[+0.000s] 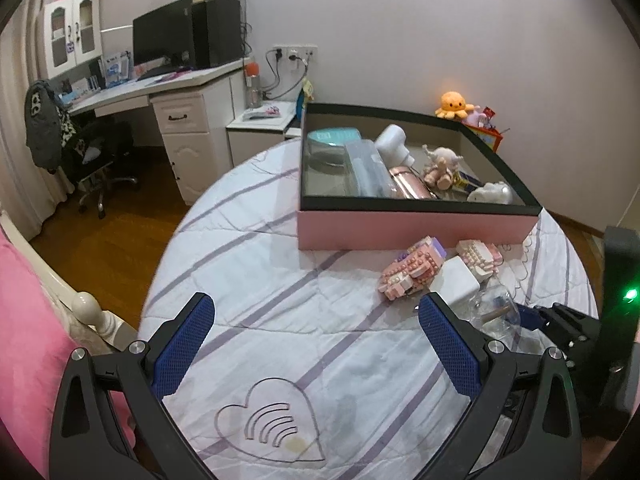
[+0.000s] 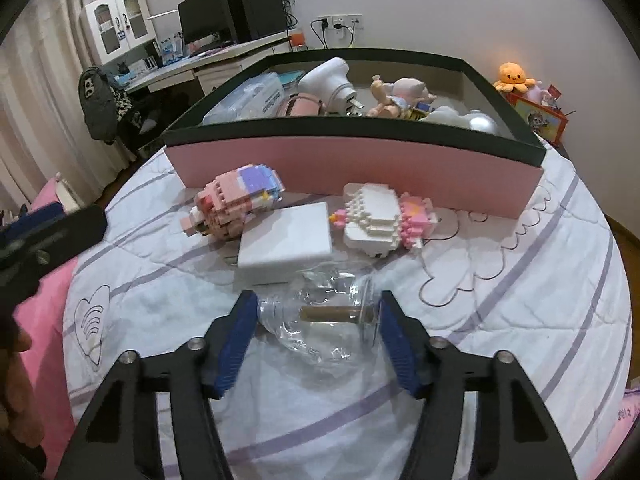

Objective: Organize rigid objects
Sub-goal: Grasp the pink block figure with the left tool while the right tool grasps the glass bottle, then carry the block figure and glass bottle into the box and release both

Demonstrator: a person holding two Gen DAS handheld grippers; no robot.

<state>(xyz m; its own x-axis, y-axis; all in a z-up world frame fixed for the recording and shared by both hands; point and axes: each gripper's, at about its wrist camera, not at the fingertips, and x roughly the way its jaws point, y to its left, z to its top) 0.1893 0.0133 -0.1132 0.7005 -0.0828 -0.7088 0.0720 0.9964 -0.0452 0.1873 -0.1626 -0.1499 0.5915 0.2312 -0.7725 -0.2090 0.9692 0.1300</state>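
Observation:
A pink box with a black rim [image 1: 416, 228] [image 2: 352, 160] stands on the bed and holds several items. In front of it lie a pink and purple brick figure [image 2: 232, 206] [image 1: 412, 268], a white adapter block [image 2: 286, 240] [image 1: 458, 282], a white and pink brick figure [image 2: 384, 220] [image 1: 480, 256] and a clear glass bottle with a cork [image 2: 320, 318] [image 1: 494, 314]. My right gripper [image 2: 316, 308] is open with its fingers on either side of the bottle. My left gripper [image 1: 316, 316] is open and empty above the quilt, left of the loose objects.
The bed has a white quilt with purple stripes [image 1: 280, 280]. A pink pillow [image 1: 24, 320] and bedpost [image 1: 90, 308] are at the left. A desk with a monitor [image 1: 164, 40] and a chair [image 1: 80, 148] stand beyond. An orange plush octopus [image 1: 454, 105] sits behind the box.

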